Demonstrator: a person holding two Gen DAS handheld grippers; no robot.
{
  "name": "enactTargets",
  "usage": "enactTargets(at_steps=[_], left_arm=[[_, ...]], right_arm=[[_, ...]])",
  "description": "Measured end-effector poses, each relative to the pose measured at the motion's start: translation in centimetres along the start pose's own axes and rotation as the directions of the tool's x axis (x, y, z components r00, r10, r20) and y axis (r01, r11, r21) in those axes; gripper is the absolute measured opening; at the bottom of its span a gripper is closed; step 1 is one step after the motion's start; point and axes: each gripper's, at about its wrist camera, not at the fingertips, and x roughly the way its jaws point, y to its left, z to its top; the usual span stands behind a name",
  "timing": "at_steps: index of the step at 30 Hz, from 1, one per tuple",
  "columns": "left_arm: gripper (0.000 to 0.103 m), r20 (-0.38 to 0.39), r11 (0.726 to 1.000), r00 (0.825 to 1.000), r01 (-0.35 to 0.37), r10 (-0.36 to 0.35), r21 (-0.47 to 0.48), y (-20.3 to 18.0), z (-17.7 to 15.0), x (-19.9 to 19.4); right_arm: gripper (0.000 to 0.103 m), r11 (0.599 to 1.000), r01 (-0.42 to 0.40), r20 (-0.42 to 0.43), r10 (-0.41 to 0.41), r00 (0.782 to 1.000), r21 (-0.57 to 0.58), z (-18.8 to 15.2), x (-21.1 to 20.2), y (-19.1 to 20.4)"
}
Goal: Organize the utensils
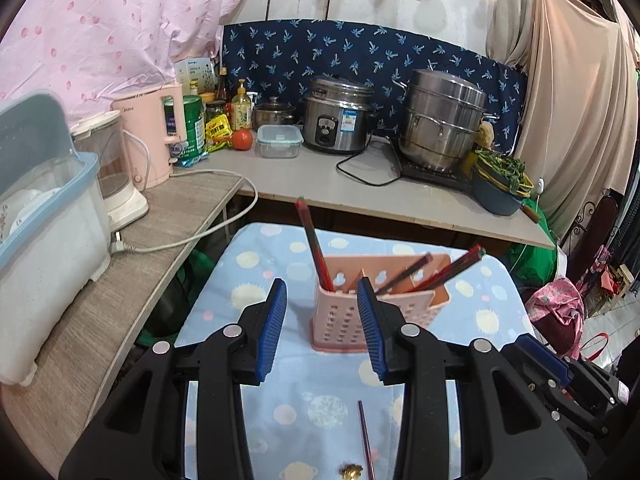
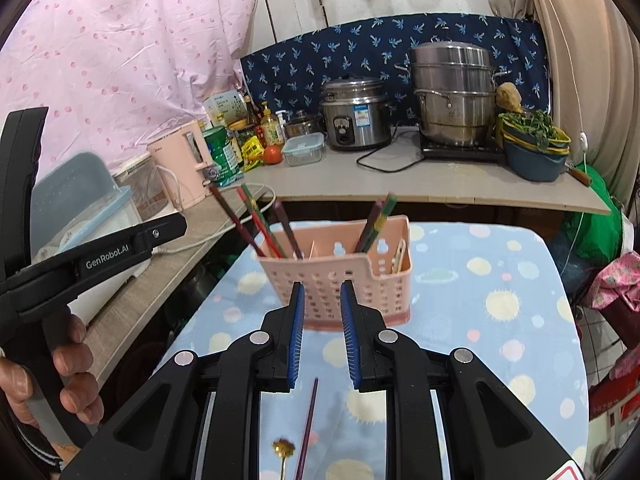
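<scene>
A pink perforated utensil holder stands on the blue spotted cloth and holds several red and dark chopsticks. A single dark chopstick and a gold-headed utensil lie on the cloth near me. My left gripper is open and empty, just short of the holder. My right gripper is open and empty, above the loose chopstick. The left gripper's body shows at the left of the right wrist view.
A counter behind holds a rice cooker, steamer pot, pink kettle, bottles, a tomato and a basin of greens. A dish box and a loose power cord sit on the left shelf.
</scene>
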Motion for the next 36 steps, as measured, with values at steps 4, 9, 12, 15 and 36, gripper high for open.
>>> enactTargets(at_steps=[4,9,12,15,36], left_arm=[[0.035,-0.026,1.0,1.0,0.0,0.0,0.001,0.2,-1.8,-0.3],[0.035,-0.071,1.0,0.997,0.001,-0.001,0.01,0.5,-4.3,-0.3],[0.035,-0.104,1.0,0.995,0.005,-0.005,0.007,0.7,-5.7,-0.1],[0.035,-0.136,1.0,0.991,0.006,-0.004,0.016,0.7,-7.6,0.1],[0.035,-0.362,0.999,0.932,-0.003,0.017,0.04,1.6,-18.8,2.3]], right_arm=[[0.019,1.0,0.004,-0.034,-0.004,0.999,-0.012,-2.0,-0.3,0.5],[0.019,1.0,0.0,-0.08,0.0,0.997,0.005,-4.5,-0.5,0.4],[0.019,1.0,0.002,-0.115,-0.001,0.993,0.012,-6.2,-0.4,0.3],[0.019,1.0,0.004,-0.151,-0.001,0.989,0.018,-7.9,-0.3,0.3],[0.019,1.0,-0.022,-0.365,0.013,0.931,-0.019,-18.5,2.0,2.3]])
